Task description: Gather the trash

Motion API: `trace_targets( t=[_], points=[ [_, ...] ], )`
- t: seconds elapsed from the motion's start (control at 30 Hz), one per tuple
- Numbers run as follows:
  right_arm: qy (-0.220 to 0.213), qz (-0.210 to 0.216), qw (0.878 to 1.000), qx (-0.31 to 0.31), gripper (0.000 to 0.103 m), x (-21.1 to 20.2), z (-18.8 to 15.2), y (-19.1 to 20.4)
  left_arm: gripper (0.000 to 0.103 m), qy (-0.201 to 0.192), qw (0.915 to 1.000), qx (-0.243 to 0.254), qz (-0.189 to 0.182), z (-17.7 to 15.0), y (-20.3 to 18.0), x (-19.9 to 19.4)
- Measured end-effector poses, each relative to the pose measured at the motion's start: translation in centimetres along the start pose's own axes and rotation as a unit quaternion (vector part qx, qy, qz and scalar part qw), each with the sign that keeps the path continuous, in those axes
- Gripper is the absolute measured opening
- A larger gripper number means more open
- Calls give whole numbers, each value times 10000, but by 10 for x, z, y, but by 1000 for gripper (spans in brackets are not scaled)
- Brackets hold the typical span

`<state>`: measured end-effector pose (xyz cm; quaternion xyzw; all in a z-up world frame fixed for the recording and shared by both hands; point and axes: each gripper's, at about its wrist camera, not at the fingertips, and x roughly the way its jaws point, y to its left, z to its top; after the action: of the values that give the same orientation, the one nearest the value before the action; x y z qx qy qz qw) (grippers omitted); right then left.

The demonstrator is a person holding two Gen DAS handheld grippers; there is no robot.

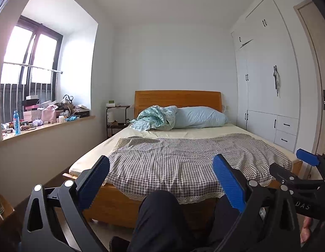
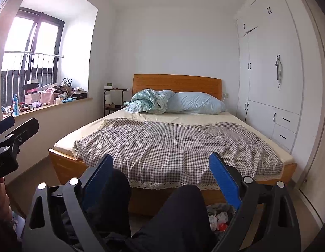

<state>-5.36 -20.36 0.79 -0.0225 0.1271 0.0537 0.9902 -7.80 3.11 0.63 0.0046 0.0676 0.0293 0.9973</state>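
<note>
Both grippers are held above a seated person's knees (image 1: 158, 205), facing a bed. My left gripper (image 1: 161, 166) is open with nothing between its blue pads; it also shows at the left edge of the right wrist view as the left gripper (image 2: 17, 124). My right gripper (image 2: 161, 159) is open and holds nothing, and it appears at the right edge of the left wrist view as the right gripper (image 1: 292, 163). Crumpled trash (image 2: 219, 218) lies in a dark container on the floor by the person's right leg, partly hidden behind the right finger. A crumpled paper (image 1: 37, 122) lies on the cluttered windowsill (image 1: 57, 126).
A wooden bed (image 1: 112, 201) with a checked cloth (image 1: 173, 159), pillow and bundled blanket fills the middle. A blue bottle (image 1: 16, 121), boxes and bags crowd the windowsill. A small side table (image 1: 118, 115) stands by the headboard. White wardrobes (image 1: 267, 84) line the right wall.
</note>
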Motion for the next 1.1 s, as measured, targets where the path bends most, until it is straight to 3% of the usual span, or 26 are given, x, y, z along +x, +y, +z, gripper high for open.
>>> trace_targets(
  t=[1.1],
  points=[
    [2, -22, 10000, 7, 89, 1, 0, -2, 96, -12, 9999, 94, -91, -2, 2, 5]
  ],
)
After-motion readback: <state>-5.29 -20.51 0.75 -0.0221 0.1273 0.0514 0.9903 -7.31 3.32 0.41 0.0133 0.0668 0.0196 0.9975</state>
